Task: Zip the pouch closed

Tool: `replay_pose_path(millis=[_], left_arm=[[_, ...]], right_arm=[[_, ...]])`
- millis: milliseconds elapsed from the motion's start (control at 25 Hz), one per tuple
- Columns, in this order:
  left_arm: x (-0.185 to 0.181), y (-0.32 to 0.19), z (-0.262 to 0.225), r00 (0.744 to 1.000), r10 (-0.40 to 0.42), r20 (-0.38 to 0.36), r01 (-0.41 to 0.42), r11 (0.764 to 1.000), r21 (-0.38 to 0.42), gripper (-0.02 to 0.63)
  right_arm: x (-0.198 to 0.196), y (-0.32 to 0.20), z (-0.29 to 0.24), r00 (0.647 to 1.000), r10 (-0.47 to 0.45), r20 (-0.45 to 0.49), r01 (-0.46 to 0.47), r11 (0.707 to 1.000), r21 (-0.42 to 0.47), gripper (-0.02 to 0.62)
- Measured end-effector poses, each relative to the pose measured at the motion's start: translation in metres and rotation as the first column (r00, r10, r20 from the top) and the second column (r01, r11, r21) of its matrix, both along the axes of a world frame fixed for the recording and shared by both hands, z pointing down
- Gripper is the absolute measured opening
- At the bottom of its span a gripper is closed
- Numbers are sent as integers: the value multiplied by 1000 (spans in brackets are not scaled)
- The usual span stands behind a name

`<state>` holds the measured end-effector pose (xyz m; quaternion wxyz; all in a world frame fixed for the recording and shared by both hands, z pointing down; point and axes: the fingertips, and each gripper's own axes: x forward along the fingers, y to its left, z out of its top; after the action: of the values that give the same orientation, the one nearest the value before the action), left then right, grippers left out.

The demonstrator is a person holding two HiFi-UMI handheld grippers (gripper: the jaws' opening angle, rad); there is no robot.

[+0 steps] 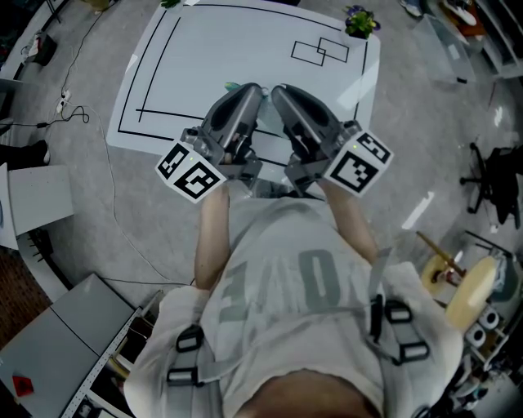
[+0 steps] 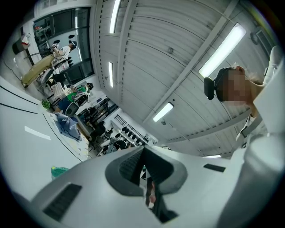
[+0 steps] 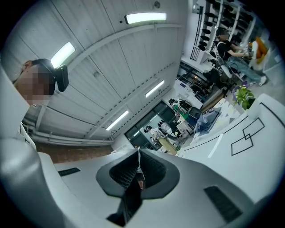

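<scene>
Pouch: I can't positively ID it. The only candidate is a teal-green bit (image 1: 232,85) on the table (image 1: 245,41), poking out just beside the tip of the left claw (image 1: 248,91). In the left gripper view a green thing (image 2: 58,171), likely the same bit, lies low and off to the side, apart from the jaws. I can't read the zip's state from here.

The left claw is closed, pads together. A thin pinkish sliver sits in the seam, too small to name. The right claw (image 1: 279,91) is closed as well, with a thin pale strand and a dark sliver in its seam. I cannot tell whether that is a pull tab or fabric.

Both claws are side by side in front of the person's chest, tips tilted a little up, over the near edge of the white table with black lines. A small potted plant (image 1: 358,20) stands at the far corner, well apart.

My read on handling: light, soft, floppy — the fabric will bunch ahead of the slider if nothing holds it. I'd pin the fabric at the zip's starting end with one claw, pinch the pull tab with the other and pull straight along the teeth. The tab is small and likely to slip.
</scene>
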<state>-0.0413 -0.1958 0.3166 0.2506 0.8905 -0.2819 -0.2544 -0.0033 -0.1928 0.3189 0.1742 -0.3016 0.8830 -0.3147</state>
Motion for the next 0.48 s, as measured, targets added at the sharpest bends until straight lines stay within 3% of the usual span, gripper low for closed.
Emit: replay_pose_path(millis=[480], left_arm=[[0,-4,8,995,-83,57,85,996,-23,8]], right_arm=[[-4,4,-2,999,-10,-41,10,1000,14,17]])
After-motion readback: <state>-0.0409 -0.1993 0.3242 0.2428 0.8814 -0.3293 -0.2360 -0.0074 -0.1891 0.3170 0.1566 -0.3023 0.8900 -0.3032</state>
